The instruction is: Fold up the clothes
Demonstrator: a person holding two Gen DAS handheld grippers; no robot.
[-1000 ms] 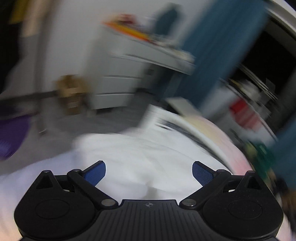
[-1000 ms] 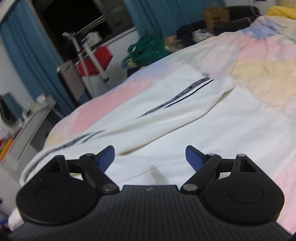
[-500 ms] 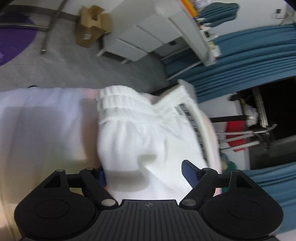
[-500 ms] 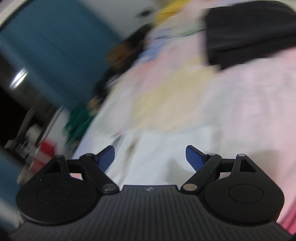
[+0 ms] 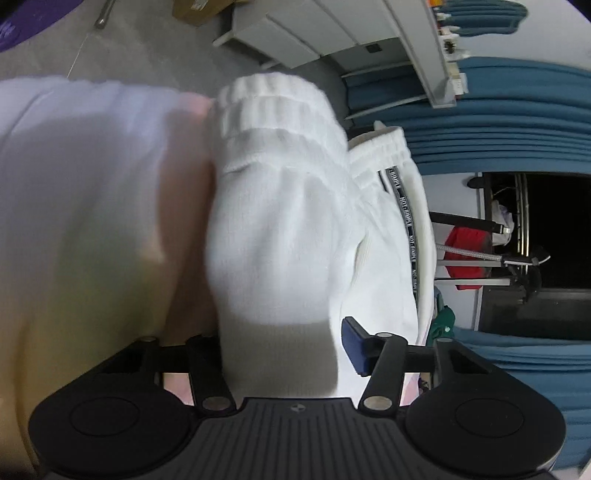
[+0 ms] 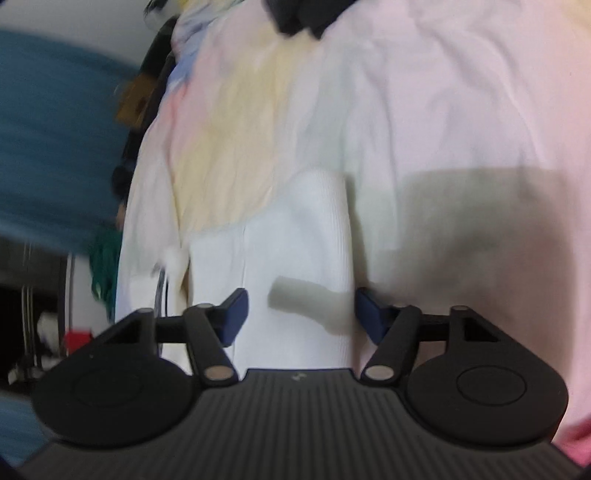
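White trousers with a ribbed elastic waistband (image 5: 273,110) and a black lettered side stripe (image 5: 406,229) lie on a pastel bedsheet (image 5: 74,221). In the left wrist view my left gripper (image 5: 284,343) is open, with a fold of the white waist fabric (image 5: 273,258) between its fingers; the left finger is hidden by the cloth. In the right wrist view my right gripper (image 6: 301,314) is open, astride a white trouser leg end (image 6: 295,236) on the sheet (image 6: 443,110).
Grey drawers (image 5: 295,33) and a cardboard box (image 5: 199,9) stand on the floor past the bed edge. Blue curtains (image 5: 498,110) and a rack with a red item (image 5: 467,254) are on the right. Dark clothes (image 6: 306,14) lie on the bed.
Both grippers turned and dropped to the trousers. The left one moved in over the waistband until cloth sits between its fingers. The right one swung down onto the leg end. Both jaws narrowed a little.
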